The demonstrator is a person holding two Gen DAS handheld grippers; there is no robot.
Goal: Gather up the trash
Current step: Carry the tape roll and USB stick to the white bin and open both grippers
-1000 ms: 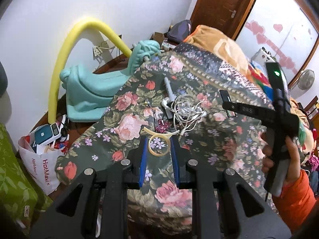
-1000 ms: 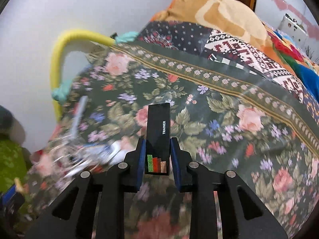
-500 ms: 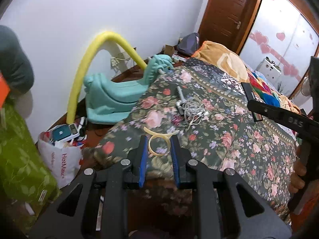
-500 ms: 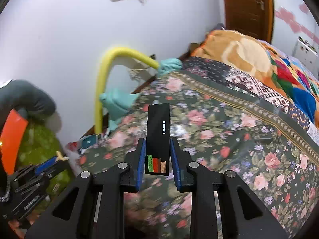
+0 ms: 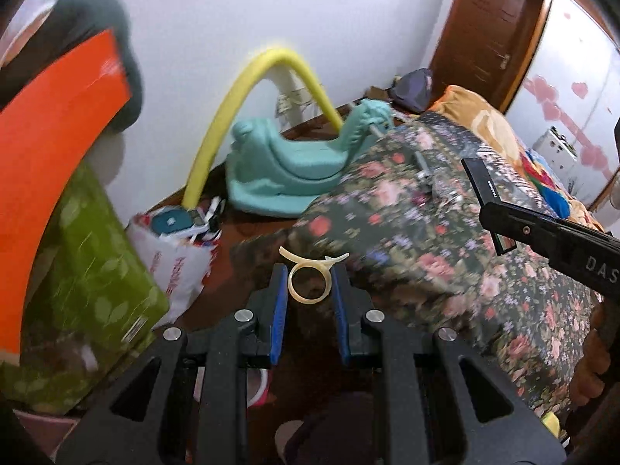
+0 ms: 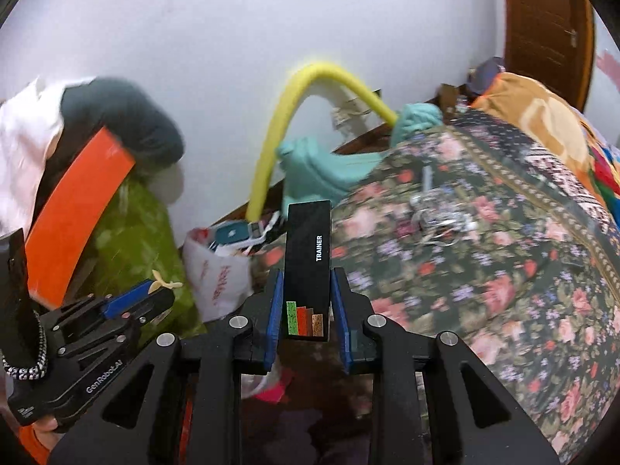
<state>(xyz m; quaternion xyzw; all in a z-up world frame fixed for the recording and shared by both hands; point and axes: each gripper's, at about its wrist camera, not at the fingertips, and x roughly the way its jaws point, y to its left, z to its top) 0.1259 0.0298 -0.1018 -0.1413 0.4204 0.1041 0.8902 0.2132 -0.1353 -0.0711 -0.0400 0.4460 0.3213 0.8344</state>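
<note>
Both hand-held grippers hang loaded beyond the foot of a floral-quilted bed (image 5: 445,255). Left gripper (image 5: 309,290) is closed on a pale plastic ring (image 5: 309,285), pinched across its loop with 2 thin tabs flaring above the blue pads. Right gripper (image 6: 306,302) clamps a black box (image 6: 308,267) marked TRAINER by its lower end, the long body standing upright between the pads. Each piece appears carried clear of the bed toward the white shopping bag (image 6: 217,271) on the floor, already stuffed and the likeliest place for trash. Only the right wrist view shows the box's colour-bar face and the left gripper from the side, ring tabs poking past its tip. Only the left wrist view shows the ring's full loop and the box edge-on.
</note>
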